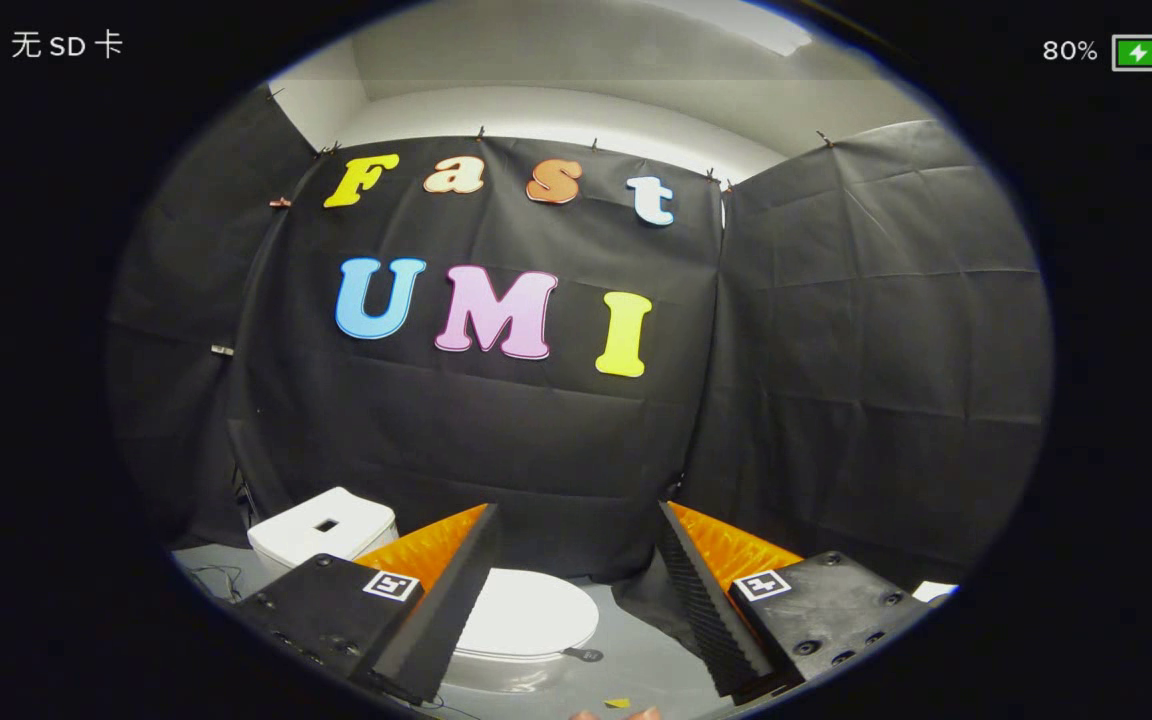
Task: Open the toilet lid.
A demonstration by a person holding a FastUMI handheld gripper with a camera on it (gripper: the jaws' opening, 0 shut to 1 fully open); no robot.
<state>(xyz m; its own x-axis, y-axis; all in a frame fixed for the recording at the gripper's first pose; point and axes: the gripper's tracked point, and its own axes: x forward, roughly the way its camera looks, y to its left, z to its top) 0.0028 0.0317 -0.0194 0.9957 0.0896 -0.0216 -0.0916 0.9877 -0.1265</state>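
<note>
Gripper held high above a closed toilet, fingers spread wide and empty.

The gripper (576, 560) hangs well apart from the toilet lid (526, 615), which lies flat and shut between and beyond the fingers, the tank (321, 530) behind it. From here the fingers might slide off the smooth rim, or catch the seat along with the lid.

Ahead of your spread gripper (576, 560), the toilet lid (526, 612) looks smooth glossy plastic; beyond, matt creased cloth wall (836, 350).
</note>
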